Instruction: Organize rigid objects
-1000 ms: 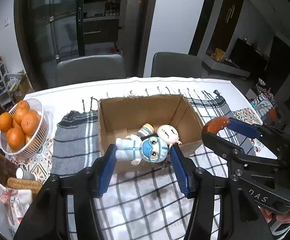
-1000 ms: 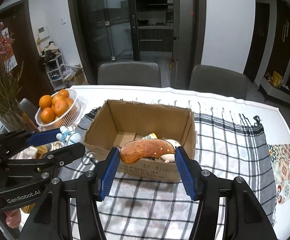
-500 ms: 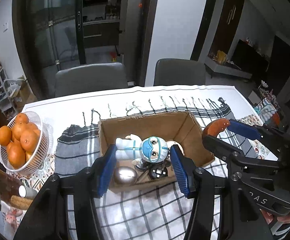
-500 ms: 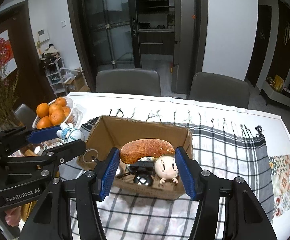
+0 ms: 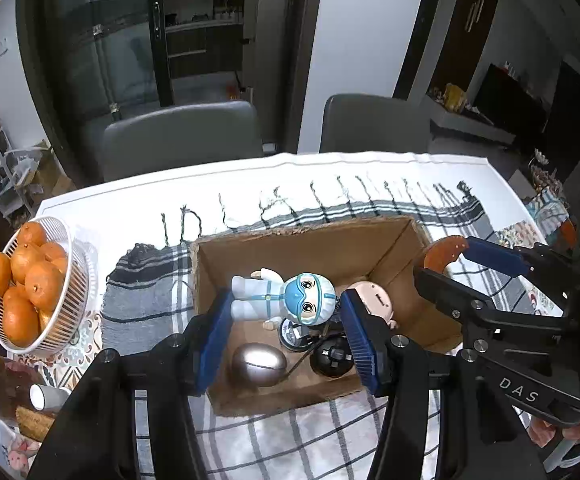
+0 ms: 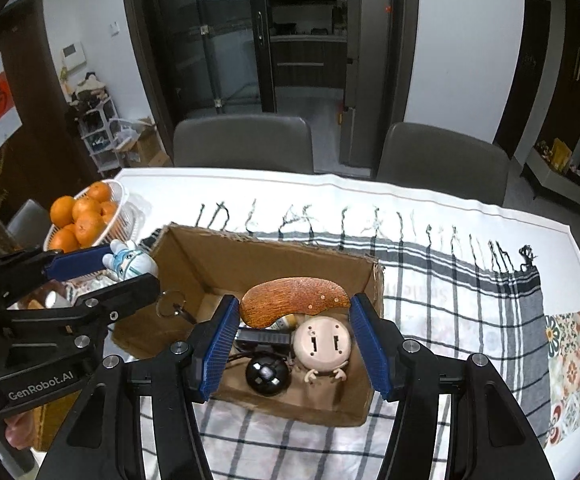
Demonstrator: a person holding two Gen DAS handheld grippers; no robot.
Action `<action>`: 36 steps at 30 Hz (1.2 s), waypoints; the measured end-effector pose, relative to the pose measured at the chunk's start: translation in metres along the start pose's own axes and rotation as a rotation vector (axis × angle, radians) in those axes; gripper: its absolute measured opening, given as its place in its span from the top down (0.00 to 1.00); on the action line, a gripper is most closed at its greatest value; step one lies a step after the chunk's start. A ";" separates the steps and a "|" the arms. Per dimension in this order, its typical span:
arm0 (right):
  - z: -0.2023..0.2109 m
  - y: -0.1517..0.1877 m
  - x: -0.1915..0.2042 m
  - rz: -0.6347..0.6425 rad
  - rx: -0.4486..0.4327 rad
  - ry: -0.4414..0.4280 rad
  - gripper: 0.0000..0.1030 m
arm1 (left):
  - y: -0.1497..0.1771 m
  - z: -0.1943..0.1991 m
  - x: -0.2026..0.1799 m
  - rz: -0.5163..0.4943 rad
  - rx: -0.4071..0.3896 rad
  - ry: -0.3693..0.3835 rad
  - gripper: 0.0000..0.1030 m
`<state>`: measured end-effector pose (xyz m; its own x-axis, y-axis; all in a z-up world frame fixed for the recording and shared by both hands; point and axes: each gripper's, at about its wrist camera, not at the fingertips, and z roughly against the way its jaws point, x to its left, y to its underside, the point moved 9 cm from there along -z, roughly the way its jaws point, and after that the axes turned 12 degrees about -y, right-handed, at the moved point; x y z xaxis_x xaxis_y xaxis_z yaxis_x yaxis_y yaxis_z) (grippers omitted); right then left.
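Note:
My left gripper (image 5: 284,308) is shut on a blue-and-white masked doll figure (image 5: 286,298), held sideways over the open cardboard box (image 5: 302,240). My right gripper (image 6: 292,314) is shut on a curved brown wooden piece (image 6: 292,306), also over the box (image 6: 266,258). In the box lie a round-headed beige doll (image 6: 322,344), a black round object (image 6: 268,376), a silver egg shape (image 5: 258,364) and a small jar. Each gripper shows in the other's view, the right one (image 5: 442,258) at the right, the left one (image 6: 118,266) at the left.
The box stands on a grey plaid cloth (image 6: 470,280) over a white table. A white basket of oranges (image 5: 62,300) stands at the table's left edge. Two grey chairs (image 6: 242,144) stand behind the table. A small white cup (image 5: 44,396) lies at the near left.
Both grippers have risen and moved forward over the box, so its contents now show below them. Each still holds its object.

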<state>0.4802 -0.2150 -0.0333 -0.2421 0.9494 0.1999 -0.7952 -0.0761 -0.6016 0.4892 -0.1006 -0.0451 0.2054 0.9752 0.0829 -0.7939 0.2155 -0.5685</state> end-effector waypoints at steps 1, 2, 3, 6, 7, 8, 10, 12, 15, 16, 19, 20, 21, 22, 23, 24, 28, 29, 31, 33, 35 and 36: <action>-0.004 0.002 -0.002 -0.003 0.008 -0.001 0.43 | 0.001 -0.004 0.000 -0.003 0.008 -0.004 0.48; -0.007 0.004 -0.003 -0.007 0.015 -0.003 0.43 | 0.003 -0.007 0.000 -0.005 0.014 -0.006 0.48; -0.012 0.006 -0.005 -0.010 0.024 -0.005 0.43 | 0.005 -0.011 0.000 -0.008 0.021 -0.009 0.48; -0.023 0.011 -0.009 -0.020 0.047 -0.005 0.43 | 0.009 -0.021 -0.001 -0.013 0.043 -0.013 0.48; -0.026 0.012 -0.011 -0.023 0.055 -0.005 0.43 | 0.011 -0.025 -0.001 -0.015 0.051 -0.013 0.48; -0.029 0.013 -0.013 -0.024 0.061 -0.006 0.43 | 0.013 -0.028 -0.001 -0.015 0.058 -0.015 0.48; -0.034 0.017 -0.016 -0.027 0.075 -0.004 0.43 | 0.015 -0.031 -0.002 -0.018 0.069 -0.018 0.48; -0.038 0.020 -0.018 -0.029 0.084 -0.003 0.43 | 0.019 -0.035 -0.003 -0.025 0.082 -0.019 0.48; -0.042 0.025 -0.021 -0.036 0.100 -0.004 0.43 | 0.021 -0.037 -0.003 -0.027 0.085 -0.036 0.42; -0.043 0.026 -0.021 -0.040 0.105 -0.002 0.42 | 0.022 -0.037 -0.002 -0.026 0.085 -0.040 0.40; -0.044 0.030 -0.028 -0.058 0.116 0.015 0.40 | 0.025 -0.034 -0.002 -0.025 0.078 -0.056 0.36; -0.043 0.032 -0.029 -0.061 0.117 0.022 0.40 | 0.026 -0.031 -0.001 -0.024 0.072 -0.066 0.36; -0.042 0.033 -0.030 -0.064 0.116 0.026 0.40 | 0.027 -0.029 0.000 -0.023 0.066 -0.072 0.34; -0.040 0.034 -0.030 -0.068 0.112 0.030 0.39 | 0.028 -0.026 0.001 -0.020 0.058 -0.080 0.32; -0.039 0.035 -0.030 -0.069 0.110 0.035 0.39 | 0.029 -0.022 0.003 -0.014 0.047 -0.090 0.29; -0.037 0.036 -0.030 -0.069 0.107 0.041 0.37 | 0.030 -0.019 0.004 -0.010 0.041 -0.097 0.26; -0.022 0.040 -0.027 -0.065 0.081 0.069 0.34 | 0.034 -0.004 0.008 0.010 0.009 -0.138 0.20; -0.018 0.041 -0.026 -0.065 0.074 0.075 0.33 | 0.036 0.002 0.010 0.018 0.001 -0.146 0.18; -0.008 0.044 -0.023 -0.066 0.055 0.084 0.32 | 0.041 0.010 0.011 0.032 -0.013 -0.150 0.14; 0.001 0.048 -0.021 -0.065 0.040 0.090 0.32 | 0.045 0.020 0.013 0.048 -0.031 -0.159 0.10; 0.012 0.052 -0.017 -0.062 0.023 0.096 0.31 | 0.053 0.033 0.015 0.063 -0.051 -0.168 0.06; 0.018 0.054 -0.014 -0.060 0.012 0.100 0.29 | 0.056 0.038 0.015 0.068 -0.055 -0.171 0.05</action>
<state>0.4306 -0.2382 -0.0547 -0.1376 0.9780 0.1569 -0.8133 -0.0212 -0.5814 0.4262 -0.0716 -0.0449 0.0487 0.9828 0.1782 -0.7691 0.1508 -0.6211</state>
